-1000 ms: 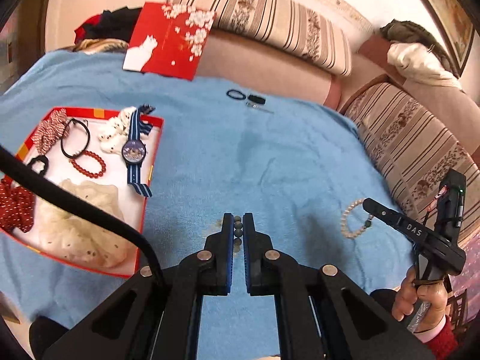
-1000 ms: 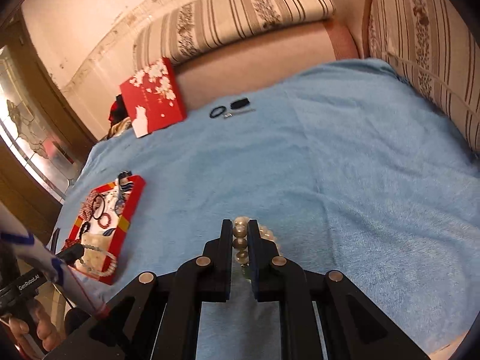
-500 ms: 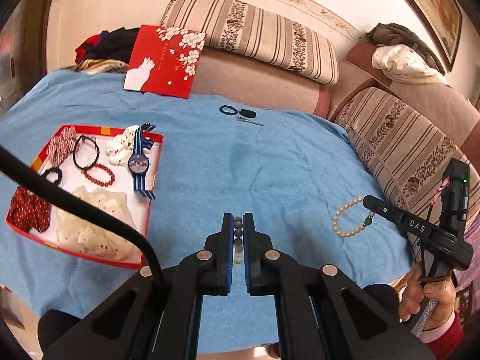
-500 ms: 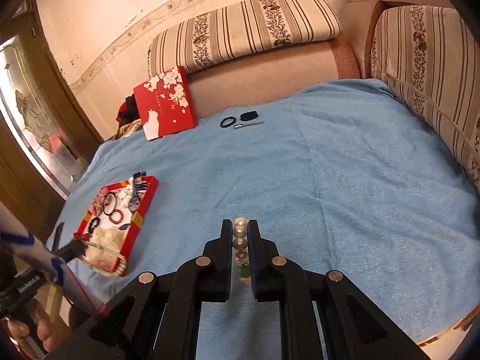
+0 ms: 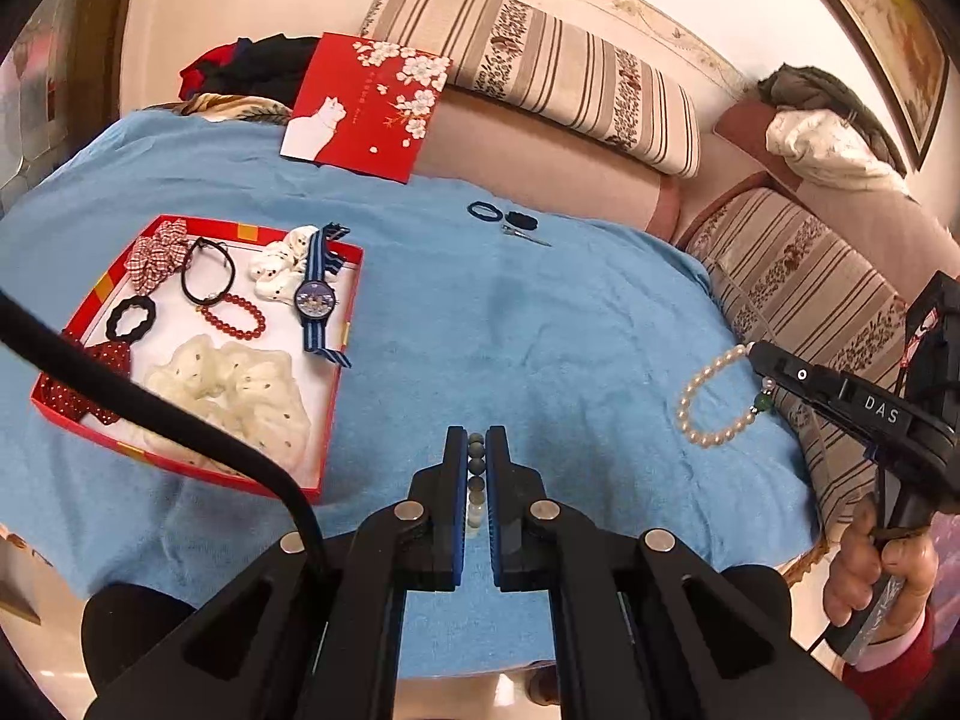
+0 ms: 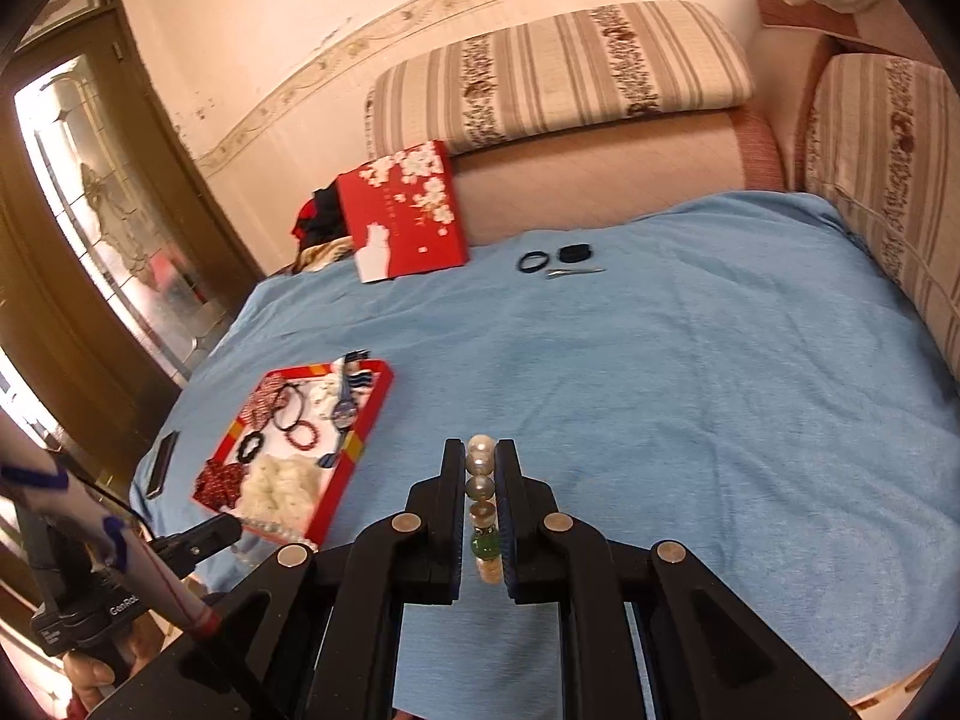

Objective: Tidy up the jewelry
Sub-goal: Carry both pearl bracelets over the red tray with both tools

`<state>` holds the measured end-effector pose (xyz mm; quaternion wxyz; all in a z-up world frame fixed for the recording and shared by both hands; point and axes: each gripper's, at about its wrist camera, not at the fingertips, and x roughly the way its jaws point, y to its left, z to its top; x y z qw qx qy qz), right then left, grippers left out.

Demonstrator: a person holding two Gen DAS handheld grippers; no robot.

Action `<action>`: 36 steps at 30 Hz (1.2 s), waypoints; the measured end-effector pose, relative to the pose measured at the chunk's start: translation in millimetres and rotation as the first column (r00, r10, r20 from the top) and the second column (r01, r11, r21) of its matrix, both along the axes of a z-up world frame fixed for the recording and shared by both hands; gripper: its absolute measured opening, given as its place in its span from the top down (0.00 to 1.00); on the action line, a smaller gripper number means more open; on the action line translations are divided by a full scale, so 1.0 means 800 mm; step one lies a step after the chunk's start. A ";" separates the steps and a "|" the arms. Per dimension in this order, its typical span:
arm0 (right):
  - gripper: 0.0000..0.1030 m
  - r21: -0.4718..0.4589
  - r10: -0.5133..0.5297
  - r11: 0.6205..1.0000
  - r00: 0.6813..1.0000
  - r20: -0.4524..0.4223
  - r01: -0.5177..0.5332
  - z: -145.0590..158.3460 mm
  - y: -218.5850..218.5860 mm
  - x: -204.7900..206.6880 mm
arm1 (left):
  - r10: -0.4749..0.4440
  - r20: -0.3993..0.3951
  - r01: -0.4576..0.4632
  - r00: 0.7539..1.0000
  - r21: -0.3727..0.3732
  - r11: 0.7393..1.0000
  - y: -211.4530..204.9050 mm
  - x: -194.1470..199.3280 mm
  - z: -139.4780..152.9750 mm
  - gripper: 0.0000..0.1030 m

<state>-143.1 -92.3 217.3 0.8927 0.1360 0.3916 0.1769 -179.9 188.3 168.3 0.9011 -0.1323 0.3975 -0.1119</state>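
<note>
Your right tool (image 6: 481,480) is closed down on a pearl bracelet (image 5: 717,396), the pads pinching a short run of beads next to its green bead, and in the left wrist view the rest of the loop hangs free below the tips, clear of the blue cloth (image 5: 540,324) over the tabletop. Your left tool (image 5: 477,462) is likewise pinched nearly shut on a string of small dull grey-green beads (image 5: 476,468); how much of that strand trails below it you cannot tell from here. Both pieces look light and limp, so expect them to swing and drape rather than hold a shape. The beads are round, hard and likely slick, so a grip across just one bead could roll off; holding several beads in line between the pads, as you have now, is the safer hold. The threading is probably the weak point, so avoid tugging or snagging the loop. The red tray (image 5: 345,324), well off to the left on the cloth, already holds a watch (image 5: 316,300), a red bead bracelet (image 5: 234,315), hair ties and scrunchies; its middle looks like the free spot to lower these into.
</note>
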 end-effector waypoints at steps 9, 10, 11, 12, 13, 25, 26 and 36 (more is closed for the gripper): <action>0.90 -0.050 0.111 0.992 0.994 -0.008 -0.112 0.005 0.072 0.009 | 0.079 0.050 -0.085 0.996 0.126 0.988 0.028 -0.003 0.016 0.95; 0.90 -0.054 0.123 0.991 0.992 -0.007 -0.123 0.006 0.079 0.010 | 0.091 0.058 -0.098 0.994 0.141 0.985 0.033 -0.002 0.018 0.95; 0.90 -0.059 0.134 0.989 0.991 -0.007 -0.135 0.007 0.087 0.012 | 0.099 0.063 -0.107 0.993 0.152 0.983 0.038 -0.001 0.020 0.95; 0.90 -0.064 0.147 0.987 0.989 -0.006 -0.148 0.009 0.096 0.014 | 0.115 0.074 -0.126 0.991 0.174 0.977 0.046 0.000 0.023 0.95; 0.90 -0.068 0.161 0.985 0.987 -0.005 -0.161 0.011 0.105 0.017 | 0.125 0.082 -0.139 0.989 0.184 0.973 0.053 0.000 0.026 0.95; 0.90 -0.112 0.291 0.951 0.956 0.021 -0.287 0.035 0.213 0.039 | 0.235 0.103 -0.254 0.966 0.257 0.932 0.150 0.021 0.035 0.95; 0.90 -0.118 0.304 0.947 0.952 0.020 -0.300 0.035 0.223 0.040 | 0.242 0.101 -0.261 0.965 0.259 0.930 0.156 0.023 0.034 0.95; 0.90 -0.126 0.388 0.915 0.922 0.005 -0.384 0.026 0.299 0.058 | 0.266 0.045 -0.269 0.963 0.222 0.937 0.217 0.054 0.025 0.95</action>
